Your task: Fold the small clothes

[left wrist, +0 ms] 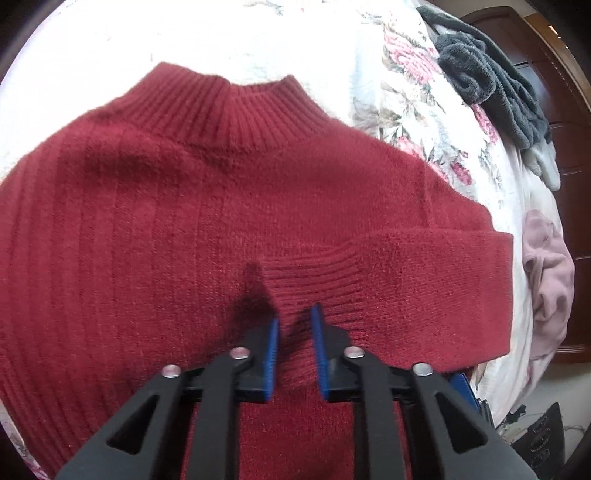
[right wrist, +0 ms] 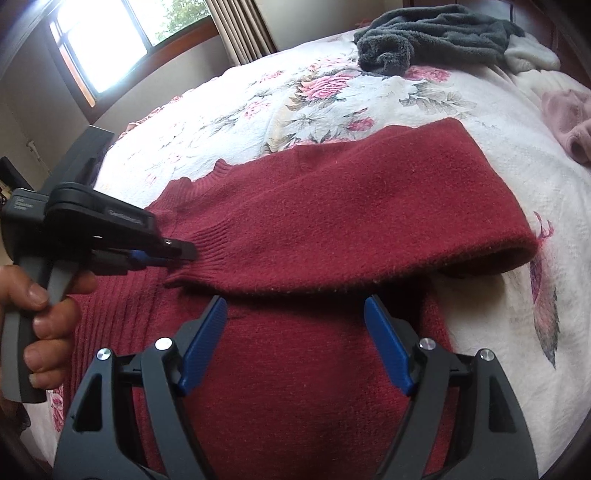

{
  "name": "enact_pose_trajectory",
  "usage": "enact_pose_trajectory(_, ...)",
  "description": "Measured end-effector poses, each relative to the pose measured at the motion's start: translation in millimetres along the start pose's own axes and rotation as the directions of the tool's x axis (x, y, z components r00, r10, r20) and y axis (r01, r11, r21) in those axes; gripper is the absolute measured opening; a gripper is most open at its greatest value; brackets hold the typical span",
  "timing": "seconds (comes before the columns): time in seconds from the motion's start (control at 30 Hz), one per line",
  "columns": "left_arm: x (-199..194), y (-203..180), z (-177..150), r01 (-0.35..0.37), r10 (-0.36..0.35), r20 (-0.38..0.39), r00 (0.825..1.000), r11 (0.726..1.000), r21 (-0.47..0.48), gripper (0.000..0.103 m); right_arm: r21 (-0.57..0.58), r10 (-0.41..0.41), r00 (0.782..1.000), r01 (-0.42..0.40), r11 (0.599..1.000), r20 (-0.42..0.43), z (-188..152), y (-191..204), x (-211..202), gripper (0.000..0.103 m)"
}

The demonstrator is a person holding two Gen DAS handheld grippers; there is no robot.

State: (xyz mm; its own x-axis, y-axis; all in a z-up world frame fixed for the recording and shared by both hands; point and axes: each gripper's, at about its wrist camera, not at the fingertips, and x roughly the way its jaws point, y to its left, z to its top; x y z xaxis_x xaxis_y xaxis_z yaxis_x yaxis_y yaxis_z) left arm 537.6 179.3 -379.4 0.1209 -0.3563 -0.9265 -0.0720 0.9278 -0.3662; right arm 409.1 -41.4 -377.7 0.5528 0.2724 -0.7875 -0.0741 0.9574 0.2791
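Left wrist view: left gripper (left wrist: 294, 317) pinches the sweater's (left wrist: 155, 206) cuff (left wrist: 314, 284) (sleeve folded across). Right gripper (right wrist: 295, 306) hovers spread, holding nothing.

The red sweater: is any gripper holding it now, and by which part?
The left gripper pinches the sweater by the ribbed cuff of the folded-over sleeve. The right gripper is open above it, holding nothing.

One red sweater (right wrist: 314, 229), one dark grey fleece heap (right wrist: 424, 35), one pink garment (right wrist: 569, 118), one floral bedspread (right wrist: 258, 103), two grippers (left wrist: 294, 321) (right wrist: 295, 306), one hand (right wrist: 44, 306).
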Motion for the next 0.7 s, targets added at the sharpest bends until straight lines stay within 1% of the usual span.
enact_pose_trajectory(0.2, -24, 8, -4, 0.051, -0.052, 0.04, 0.998, 0.999, 0.012, 0.007, -0.016, 0.003, 1.0, -0.003, 1.0, -0.009, -1, 5, 3, 0.076)
enact_pose_trajectory(0.27, -34, 5, 0, 0.074, -0.074, 0.061, 0.995, 0.997, 0.013, 0.007, -0.014, 0.007, 1.0, -0.007, 1.0, -0.007, -2, 5, 3, 0.076)
enact_pose_trajectory(0.3, -42, 9, -4, 0.083, -0.084, 0.074, 0.994, 0.996, 0.016, 0.007, -0.016, 0.011, 1.0, -0.011, 1.0, -0.005, -2, 6, 3, 0.076)
enact_pose_trajectory(0.5, -92, 16, -3, 0.074, -0.078, 0.164, 0.983, 0.997, 0.032, 0.006, -0.046, 0.005, 1.0, -0.006, 0.999, -0.012, -5, 14, 3, 0.076)
enact_pose_trajectory(0.6, -120, 31, -4, 0.051, -0.055, 0.21, 0.976, 0.998, 0.026, 0.006, -0.064, 0.003, 1.0, -0.003, 0.998, -0.008, -6, 18, 2, 0.076)
enact_pose_trajectory(0.7, -136, 48, -5, 0.027, -0.028, 0.234, 0.972, 1.0, 0.006, 0.006, -0.072, 0.002, 1.0, -0.003, 0.997, -0.014, -8, 21, 4, 0.076)
